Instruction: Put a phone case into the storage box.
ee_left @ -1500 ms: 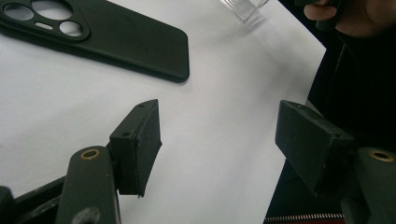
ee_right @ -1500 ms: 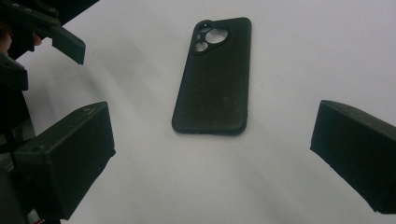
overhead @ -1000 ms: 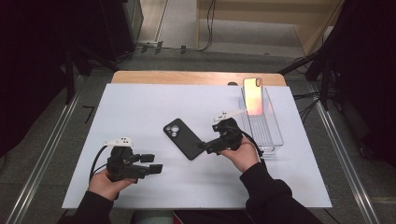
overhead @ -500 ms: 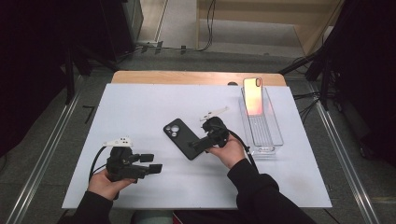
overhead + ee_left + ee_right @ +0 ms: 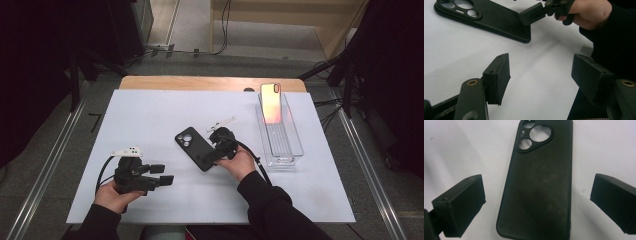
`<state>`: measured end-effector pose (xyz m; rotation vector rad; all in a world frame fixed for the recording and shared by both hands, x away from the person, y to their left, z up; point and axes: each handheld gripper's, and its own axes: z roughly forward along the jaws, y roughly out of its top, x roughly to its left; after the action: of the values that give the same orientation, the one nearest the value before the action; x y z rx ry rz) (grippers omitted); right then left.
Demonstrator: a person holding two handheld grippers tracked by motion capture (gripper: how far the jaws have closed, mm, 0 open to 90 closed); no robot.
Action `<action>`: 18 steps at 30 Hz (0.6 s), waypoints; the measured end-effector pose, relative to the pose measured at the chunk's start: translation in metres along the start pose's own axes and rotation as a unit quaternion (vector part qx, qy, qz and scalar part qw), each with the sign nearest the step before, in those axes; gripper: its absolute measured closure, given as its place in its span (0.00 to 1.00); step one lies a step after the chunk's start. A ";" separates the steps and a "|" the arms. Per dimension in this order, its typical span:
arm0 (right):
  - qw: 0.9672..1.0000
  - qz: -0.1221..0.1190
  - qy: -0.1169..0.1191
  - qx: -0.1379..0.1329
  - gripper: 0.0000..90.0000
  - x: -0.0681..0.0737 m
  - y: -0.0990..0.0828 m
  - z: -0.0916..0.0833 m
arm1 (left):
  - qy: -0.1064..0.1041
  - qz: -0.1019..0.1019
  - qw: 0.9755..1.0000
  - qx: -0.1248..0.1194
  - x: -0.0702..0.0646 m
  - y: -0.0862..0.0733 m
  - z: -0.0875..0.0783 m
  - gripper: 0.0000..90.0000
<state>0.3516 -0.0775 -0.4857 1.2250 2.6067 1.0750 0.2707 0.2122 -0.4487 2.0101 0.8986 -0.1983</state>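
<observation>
Black phone case lies between right gripper's open jaws, untouched.

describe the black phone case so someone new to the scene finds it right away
Start at the white table sheet: near its middle, left of the clear tray, lies the black phone case, flat, between the right gripper's open jaws. Unlike the shiny phone standing in the tray, it is matte, with round camera cutouts.
</observation>
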 end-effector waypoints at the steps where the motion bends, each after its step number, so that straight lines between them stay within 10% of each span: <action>1: 1.000 -0.002 -0.007 0.001 0.00 0.001 0.000 0.002 | -0.001 -0.001 1.000 0.000 0.000 0.000 0.000 0.35; 18: 0.997 -0.030 -0.057 0.038 0.07 0.017 -0.004 0.026 | 0.001 -0.009 1.000 0.002 0.001 0.001 -0.001 0.35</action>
<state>0.3463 -0.0520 -0.5039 1.1765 2.6028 0.8759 0.2716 0.2132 -0.4484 2.0066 0.9197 -0.2082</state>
